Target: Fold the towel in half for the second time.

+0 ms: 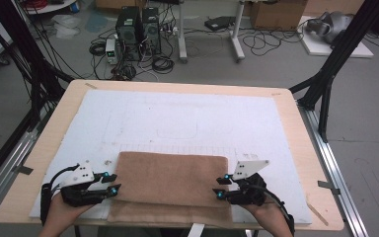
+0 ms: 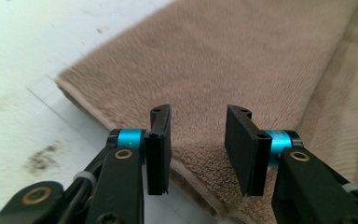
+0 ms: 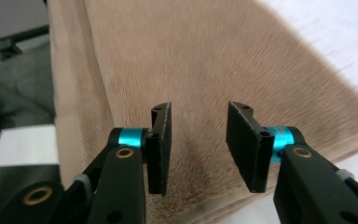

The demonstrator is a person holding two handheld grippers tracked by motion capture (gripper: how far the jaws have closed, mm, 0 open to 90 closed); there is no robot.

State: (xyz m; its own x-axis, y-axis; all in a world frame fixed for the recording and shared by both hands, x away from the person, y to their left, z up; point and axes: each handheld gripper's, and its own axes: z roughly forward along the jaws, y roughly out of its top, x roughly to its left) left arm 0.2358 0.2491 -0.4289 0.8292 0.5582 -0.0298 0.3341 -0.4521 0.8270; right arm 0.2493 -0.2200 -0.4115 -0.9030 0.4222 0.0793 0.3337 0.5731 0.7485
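The left hand-held gripper [image 1: 112,181] and right hand-held gripper [image 1: 221,187] are resting with jaws parted and empty at opposite short ends of the folded towel [image 1: 171,178], which is lying lengthwise between them along the counter's [image 1: 54,128] near edge.

No text, label, brand, number or sign can be read in any of the views. Faint pencilled outlines are seen on the white sheet [image 1: 187,118] covering the surface, but no letters or figures are made out.
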